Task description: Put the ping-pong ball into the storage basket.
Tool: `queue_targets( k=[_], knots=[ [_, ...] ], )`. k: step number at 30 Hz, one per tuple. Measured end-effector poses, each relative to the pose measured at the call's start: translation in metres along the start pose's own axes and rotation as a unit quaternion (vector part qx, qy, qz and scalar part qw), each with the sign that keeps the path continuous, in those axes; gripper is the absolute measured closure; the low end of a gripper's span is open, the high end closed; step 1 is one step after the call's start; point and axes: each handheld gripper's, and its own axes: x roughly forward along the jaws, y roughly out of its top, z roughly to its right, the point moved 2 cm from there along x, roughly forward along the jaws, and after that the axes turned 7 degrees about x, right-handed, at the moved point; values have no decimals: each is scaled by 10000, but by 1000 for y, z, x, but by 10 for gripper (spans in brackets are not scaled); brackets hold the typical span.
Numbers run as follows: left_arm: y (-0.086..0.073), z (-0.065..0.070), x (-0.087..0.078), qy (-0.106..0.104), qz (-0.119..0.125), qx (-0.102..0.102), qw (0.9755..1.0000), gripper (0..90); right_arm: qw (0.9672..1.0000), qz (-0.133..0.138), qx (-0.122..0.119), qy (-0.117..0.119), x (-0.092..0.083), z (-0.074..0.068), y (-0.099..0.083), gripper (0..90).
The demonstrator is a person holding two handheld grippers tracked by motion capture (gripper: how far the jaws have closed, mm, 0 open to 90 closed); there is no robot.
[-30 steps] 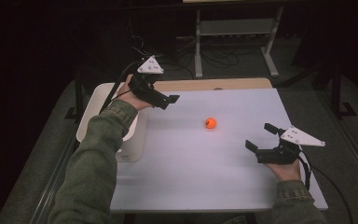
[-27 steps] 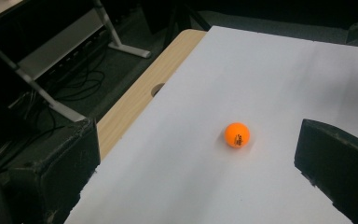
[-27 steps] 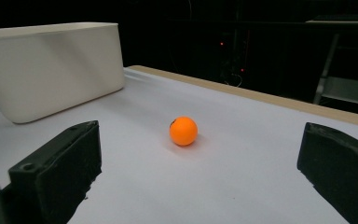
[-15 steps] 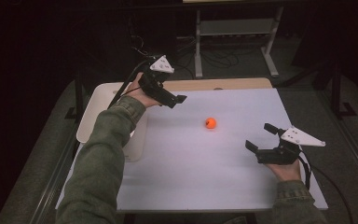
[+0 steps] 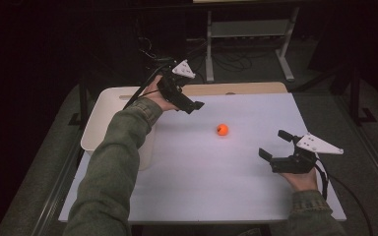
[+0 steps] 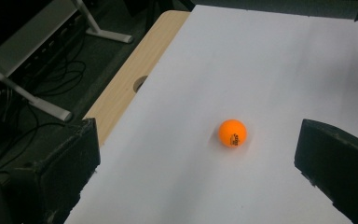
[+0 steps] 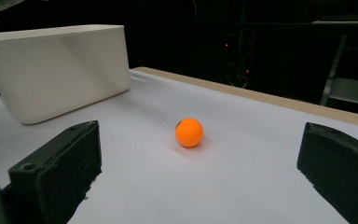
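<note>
While the orange ball (image 5: pixel 222 129) sits alone on the tabletop (image 5: pixel 202 187), left gripper (image 5: pixel 189 105) & right gripper (image 5: pixel 275 146) hover w/ jaws spread, both empty.

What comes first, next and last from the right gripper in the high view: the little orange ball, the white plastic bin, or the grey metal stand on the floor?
Measured from the right gripper:
1. The little orange ball, in the middle of the white table, is nearest.
2. The white plastic bin, at the table's left edge.
3. The grey metal stand, on the floor beyond the table's far edge, looks farthest.
</note>
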Motion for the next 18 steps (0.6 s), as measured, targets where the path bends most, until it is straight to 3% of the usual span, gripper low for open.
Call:
queue_targets(
  k=[18],
  knots=[
    [7, -1, 31, -309, -277, 99, 9991, 0, 10000, -29, 30, 69, 3, -1, -1, 0]
  ],
)
